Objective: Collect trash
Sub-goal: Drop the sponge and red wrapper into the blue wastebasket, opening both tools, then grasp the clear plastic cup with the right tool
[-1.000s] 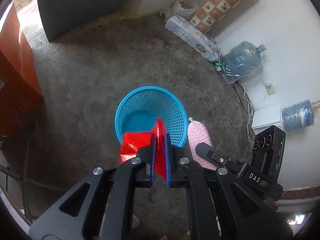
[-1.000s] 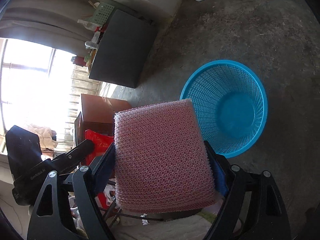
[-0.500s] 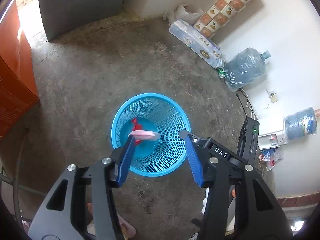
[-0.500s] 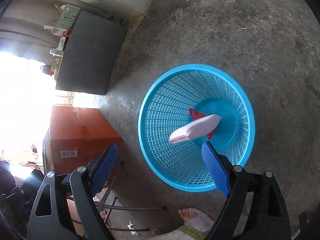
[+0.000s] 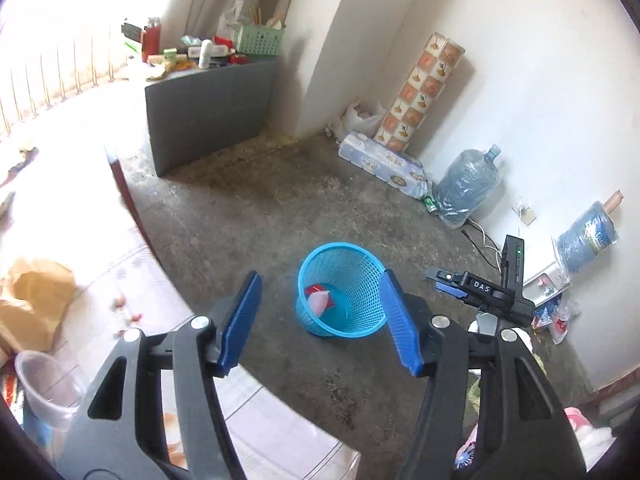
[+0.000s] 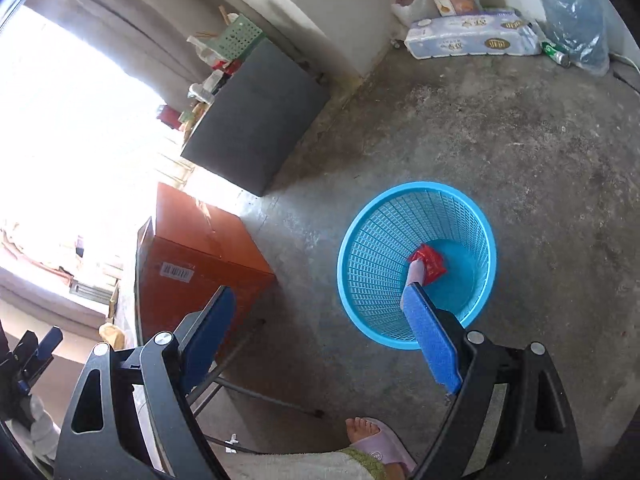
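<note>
A blue mesh basket (image 5: 362, 264) (image 6: 376, 240) stands on the concrete floor. Inside it lie a red wrapper (image 5: 314, 290) (image 6: 430, 262) and a pink foam net (image 5: 318, 303) (image 6: 416, 271). My left gripper (image 5: 320, 318) hangs high above the floor with its jaws opening and nothing between the blue pads. The basket shows far below, through the gap. My right gripper (image 6: 316, 328) is wide open and empty, above the floor to the left of the basket. Its right pad overlaps the basket's near rim in that view.
A table with a pale patterned cloth (image 5: 132, 280) carries a clear plastic cup (image 5: 44, 384) and brown paper (image 5: 36, 304). An orange carton (image 6: 200, 248), a grey cabinet (image 5: 208, 108), water jugs (image 5: 466, 188), a paper-roll pack (image 5: 384, 164) and a sandalled foot (image 6: 372, 436) are around.
Both grippers let go: the red wrapper and the pink foam net dropped into the basket. The left gripper opened and both rose, so the basket looks smaller and the table came into view.
</note>
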The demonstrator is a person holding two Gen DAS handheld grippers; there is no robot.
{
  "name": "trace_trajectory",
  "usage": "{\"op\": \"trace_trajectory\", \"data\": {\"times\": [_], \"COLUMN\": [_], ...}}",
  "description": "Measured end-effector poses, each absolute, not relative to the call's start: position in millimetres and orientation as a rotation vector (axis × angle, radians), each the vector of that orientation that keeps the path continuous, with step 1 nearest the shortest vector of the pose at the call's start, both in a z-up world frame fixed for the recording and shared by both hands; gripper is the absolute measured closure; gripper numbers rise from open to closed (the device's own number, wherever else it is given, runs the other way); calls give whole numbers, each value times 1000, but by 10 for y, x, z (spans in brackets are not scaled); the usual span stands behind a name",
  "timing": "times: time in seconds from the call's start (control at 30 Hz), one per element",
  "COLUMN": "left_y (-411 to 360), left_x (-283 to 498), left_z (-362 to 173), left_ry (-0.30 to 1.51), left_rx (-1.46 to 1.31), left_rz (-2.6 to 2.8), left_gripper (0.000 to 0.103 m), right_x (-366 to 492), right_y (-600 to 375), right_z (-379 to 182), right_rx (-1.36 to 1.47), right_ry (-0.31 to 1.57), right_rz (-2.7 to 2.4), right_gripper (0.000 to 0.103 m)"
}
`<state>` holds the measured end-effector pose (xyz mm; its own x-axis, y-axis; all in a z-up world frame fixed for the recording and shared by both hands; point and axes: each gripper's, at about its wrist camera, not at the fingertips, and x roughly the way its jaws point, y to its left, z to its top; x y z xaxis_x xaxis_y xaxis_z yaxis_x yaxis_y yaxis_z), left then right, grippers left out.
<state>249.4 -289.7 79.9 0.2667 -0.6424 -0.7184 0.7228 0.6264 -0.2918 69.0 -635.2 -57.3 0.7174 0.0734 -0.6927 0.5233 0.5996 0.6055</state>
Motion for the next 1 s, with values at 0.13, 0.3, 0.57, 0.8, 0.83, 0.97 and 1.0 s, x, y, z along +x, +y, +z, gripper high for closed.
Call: {"op": "trace_trajectory", "data": {"times": [0.13,0.3,0.57,0.8,0.83,0.97,1.0], "left_y": [-1904,-1039,-844,-1055,-1108,-1284,-1321], "left_x": [2327,1901,1078,844,839,919,985], "left_z": [1310,1608,1045,374,325,124,83], "left_ry": [780,641,633,636,622,598,599], "left_rx": [26,39,264,543,584,702,728], "left_rz": [-785,-636,-578,-396,-368,-281,-265], "left_gripper": [45,45,45,50,50,50,50], "right_x": [727,1025,1673,2252,2351,2703,2771], "right_y": [-5900,-5219,-3931,-2995,-2901,-2596,-2540], "right_z": [-124,288,513,577,556,500,483], "right_rx": [844,773,630,446,428,369,353], "right_ry": [730,740,842,926,929,951,959], "right_rz": [-166,29,344,493,506,539,552], "right_gripper": [19,19,19,19,19,19,19]}}
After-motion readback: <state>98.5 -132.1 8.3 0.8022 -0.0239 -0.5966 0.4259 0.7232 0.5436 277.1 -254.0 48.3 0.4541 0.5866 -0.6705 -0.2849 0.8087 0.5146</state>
